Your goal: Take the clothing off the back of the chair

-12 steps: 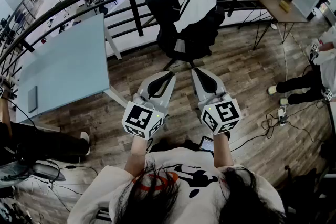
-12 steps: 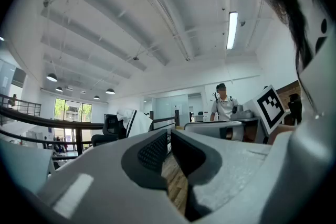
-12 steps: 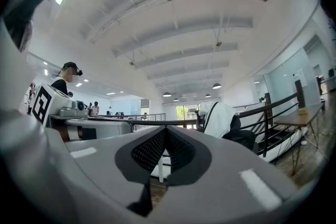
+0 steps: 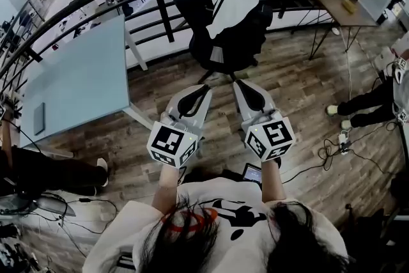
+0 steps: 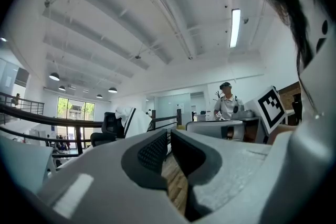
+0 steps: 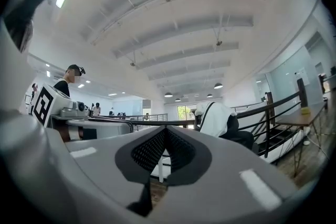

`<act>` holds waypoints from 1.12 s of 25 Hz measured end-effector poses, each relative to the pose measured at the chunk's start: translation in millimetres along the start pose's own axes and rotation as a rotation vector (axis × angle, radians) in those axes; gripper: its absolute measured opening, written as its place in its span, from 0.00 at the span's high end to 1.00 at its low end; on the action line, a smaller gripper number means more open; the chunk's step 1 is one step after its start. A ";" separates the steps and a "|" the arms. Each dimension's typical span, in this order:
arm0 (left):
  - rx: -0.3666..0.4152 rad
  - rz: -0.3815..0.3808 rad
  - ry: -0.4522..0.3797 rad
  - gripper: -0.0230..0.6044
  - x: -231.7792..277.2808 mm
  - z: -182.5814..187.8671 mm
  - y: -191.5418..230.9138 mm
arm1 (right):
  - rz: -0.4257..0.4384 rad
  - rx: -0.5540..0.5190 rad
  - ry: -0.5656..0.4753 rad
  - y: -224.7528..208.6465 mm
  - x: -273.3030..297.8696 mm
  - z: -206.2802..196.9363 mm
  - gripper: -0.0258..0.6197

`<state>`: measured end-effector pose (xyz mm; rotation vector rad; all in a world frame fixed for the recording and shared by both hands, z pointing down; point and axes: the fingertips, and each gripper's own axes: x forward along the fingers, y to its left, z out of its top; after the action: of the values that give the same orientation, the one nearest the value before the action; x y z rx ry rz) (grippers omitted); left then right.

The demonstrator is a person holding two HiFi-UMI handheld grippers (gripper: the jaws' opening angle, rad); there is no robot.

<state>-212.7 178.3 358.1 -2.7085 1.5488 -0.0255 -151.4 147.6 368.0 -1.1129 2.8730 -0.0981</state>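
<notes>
A white garment with a dark stripe point(image 4: 233, 0) hangs over the back of a black office chair point(image 4: 223, 41) by the railing. It also shows in the left gripper view point(image 5: 131, 120) and in the right gripper view point(image 6: 215, 118), some way off in both. My left gripper point(image 4: 208, 89) and right gripper point(image 4: 239, 85) are held side by side in front of me. They point level at the chair and stop short of it. Both are shut with nothing between the jaws, and their tips meet in the left gripper point(image 5: 169, 132) and right gripper point(image 6: 165, 129) views.
A light blue table point(image 4: 77, 80) stands to the left, and a curved dark railing point(image 4: 160, 9) runs behind the chair. A wooden desk point(image 4: 339, 6) is at the back right. A seated person's legs point(image 4: 358, 105) and floor cables point(image 4: 332, 147) are on the right. Another person point(image 4: 38, 169) sits at the left.
The head view has shifted slightly. Both grippers keep their places and stay shut, and the garment still hangs on the chair.
</notes>
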 end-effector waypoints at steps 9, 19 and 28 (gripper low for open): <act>-0.004 0.038 0.007 0.96 24.4 -5.4 -20.0 | 0.064 -0.017 0.020 -25.0 -13.9 -4.1 0.94; 0.007 0.054 0.053 0.95 45.3 -27.2 -50.8 | 0.088 0.000 0.046 -54.8 -39.5 -27.8 0.94; 0.019 0.038 0.083 0.94 78.5 -35.0 -44.2 | 0.048 0.038 0.051 -91.9 -33.5 -37.4 0.94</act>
<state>-135.7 132.7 394.5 -2.6956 1.6125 -0.1526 -68.0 103.8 413.7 -1.0489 2.9276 -0.1813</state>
